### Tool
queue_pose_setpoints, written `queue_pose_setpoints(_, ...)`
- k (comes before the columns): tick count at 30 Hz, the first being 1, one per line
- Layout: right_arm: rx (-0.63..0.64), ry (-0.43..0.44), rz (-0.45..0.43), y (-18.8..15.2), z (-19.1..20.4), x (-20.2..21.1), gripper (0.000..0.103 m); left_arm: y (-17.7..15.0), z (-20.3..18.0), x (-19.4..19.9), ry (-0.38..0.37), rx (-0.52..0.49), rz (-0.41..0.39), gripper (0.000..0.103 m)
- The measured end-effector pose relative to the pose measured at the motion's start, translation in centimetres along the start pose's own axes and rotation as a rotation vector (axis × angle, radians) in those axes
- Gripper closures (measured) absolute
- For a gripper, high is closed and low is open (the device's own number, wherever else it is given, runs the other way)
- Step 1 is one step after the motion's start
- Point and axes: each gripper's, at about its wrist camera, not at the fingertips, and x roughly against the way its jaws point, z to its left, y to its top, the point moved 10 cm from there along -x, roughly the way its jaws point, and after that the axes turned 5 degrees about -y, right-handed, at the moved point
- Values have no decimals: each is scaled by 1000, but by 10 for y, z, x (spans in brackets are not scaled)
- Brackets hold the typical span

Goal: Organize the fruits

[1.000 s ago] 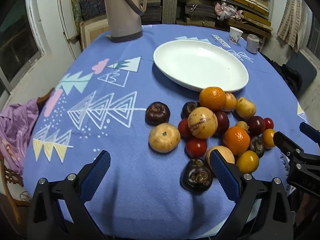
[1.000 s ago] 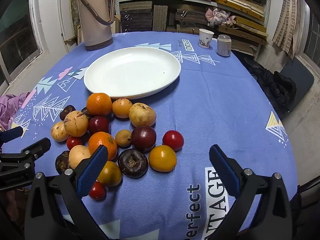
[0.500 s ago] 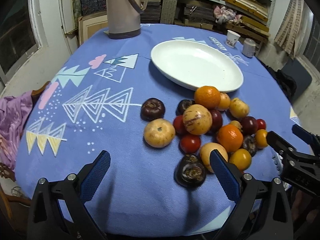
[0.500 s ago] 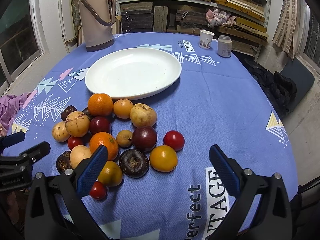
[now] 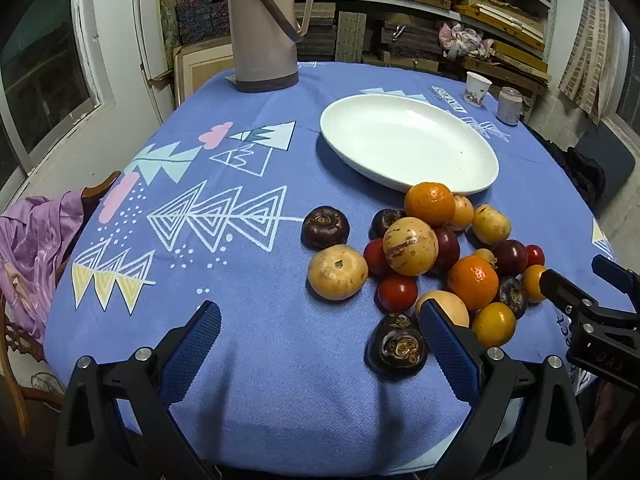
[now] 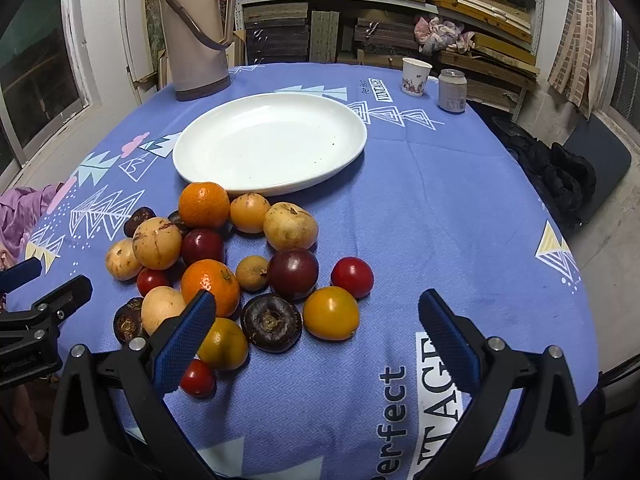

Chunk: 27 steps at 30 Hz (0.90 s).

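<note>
A heap of mixed fruit lies on the blue tablecloth in front of an empty white plate. It holds oranges, tan round fruits, red tomatoes, dark purple mangosteens and yellow-orange fruits. My left gripper is open above the near table edge, left of a dark mangosteen. My right gripper is open over the near side of the heap, with nothing between its fingers.
A tall beige thermos stands at the back left. A paper cup and a small can stand at the back right. Purple cloth hangs over a chair on the left. Shelves line the wall behind.
The left gripper has drawn back and risen a little, so the fruit and plate sit farther off. The right gripper has barely moved. Both stay open.
</note>
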Motion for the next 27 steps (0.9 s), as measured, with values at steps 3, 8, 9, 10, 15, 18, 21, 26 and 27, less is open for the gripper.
queue_pose_setpoints(3, -1, 3, 3, -2, 1, -1, 4, -1, 0, -2, 1, 1, 12, 3)
queue_pose_setpoints(8, 0, 8, 8, -3, 1, -2, 4, -3, 0, -4, 4, 2, 25, 3)
queue_pose_setpoints(9, -1, 9, 7, -3, 1, -2, 4, -3, 0, -5, 5, 2, 29, 3)
queue_pose_setpoints(10, -1, 7, 7, -3, 1, -2, 4, -4, -1, -5, 5, 2, 32, 3)
queue_pose_setpoints(15, 0, 8, 7, -3, 1, -2, 4, -4, -1, -6, 6, 2, 32, 3)
queue_pose_setpoints(18, -1, 9, 7, -3, 1, -2, 4, -5, 0, -6, 5, 2, 35, 3)
queue_pose_setpoints(21, -1, 8, 9, -3, 1, -2, 4, -6, 0, -6, 4, 3, 39, 3)
queue_pose_setpoints(26, -1, 9, 8, -3, 1, -2, 4, -6, 1, -7, 5, 7, 43, 3)
queue_pose_setpoints(27, -1, 9, 8, -4, 1, -2, 4, -6, 0, -7, 6, 7, 43, 3)
